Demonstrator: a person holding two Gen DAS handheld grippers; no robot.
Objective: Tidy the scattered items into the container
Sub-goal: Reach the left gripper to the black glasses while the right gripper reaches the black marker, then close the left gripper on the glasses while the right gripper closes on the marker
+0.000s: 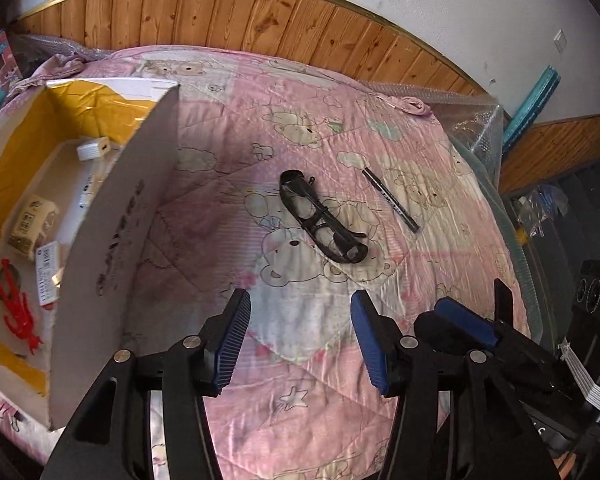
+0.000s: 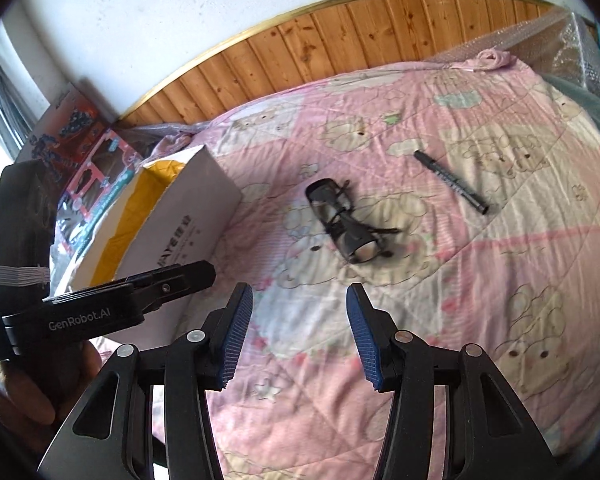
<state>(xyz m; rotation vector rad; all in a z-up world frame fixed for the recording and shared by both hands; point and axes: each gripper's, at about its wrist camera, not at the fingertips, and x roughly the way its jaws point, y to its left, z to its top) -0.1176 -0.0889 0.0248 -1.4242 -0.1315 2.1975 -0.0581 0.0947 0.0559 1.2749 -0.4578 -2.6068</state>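
Observation:
Black-framed glasses [image 1: 324, 216] [image 2: 342, 220] lie folded on the pink bear-print quilt [image 1: 300, 400], and a black marker pen [image 1: 390, 200] [image 2: 452, 182] lies to their right. The open white cardboard box [image 1: 140, 220] [image 2: 192, 220], yellow inside, stands at the left. It holds a small white box [image 1: 94, 148], a beige carton [image 1: 32, 220] and a red plastic item [image 1: 16, 312]. My left gripper [image 1: 302, 340] is open and empty, short of the glasses. My right gripper [image 2: 300, 332] is open and empty too, just to its right and also short of the glasses.
Wooden panelling [image 1: 260, 20] and a white wall run behind the bed. Toy boxes [image 2: 88, 168] lean behind the cardboard box. Bubble wrap [image 1: 476, 124] covers the bed's far right corner. The bed edge falls off at the right beside dark furniture [image 1: 580, 300]. A hand [image 2: 20, 392] holds the left gripper.

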